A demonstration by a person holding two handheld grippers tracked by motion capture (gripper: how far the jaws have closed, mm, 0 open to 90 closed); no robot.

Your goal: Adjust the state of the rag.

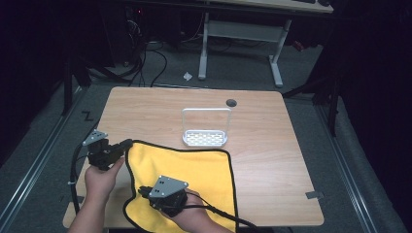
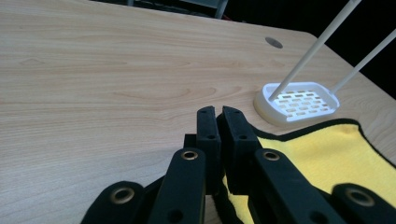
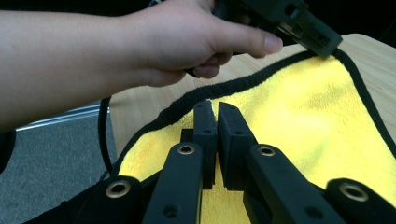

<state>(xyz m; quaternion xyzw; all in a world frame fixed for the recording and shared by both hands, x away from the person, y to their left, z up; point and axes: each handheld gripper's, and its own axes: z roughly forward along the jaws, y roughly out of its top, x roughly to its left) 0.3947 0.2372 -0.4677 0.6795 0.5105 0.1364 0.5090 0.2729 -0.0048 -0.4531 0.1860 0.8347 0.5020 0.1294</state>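
Two claws at the near-left edge of one yellow cloth

My left claw (image 1: 127, 143) sits at the cloth's (image 1: 194, 170) upper-left corner in the high view, jaws together; whether it pinches the black hem I cannot tell. My right claw (image 1: 142, 190) lies over the cloth's lower-left part, jaws together with a thin slit between them, nothing in it that I can see. The cloth fills the lower middle of the table (image 1: 272, 145), its near edge at the table's front edge and partly hanging over. The right half and far left of the table are bare wood, open room. One white rack (image 1: 205, 138) stands just above the cloth, its slotted tray empty. One dark hole (image 1: 231, 102) sits near the far edge.
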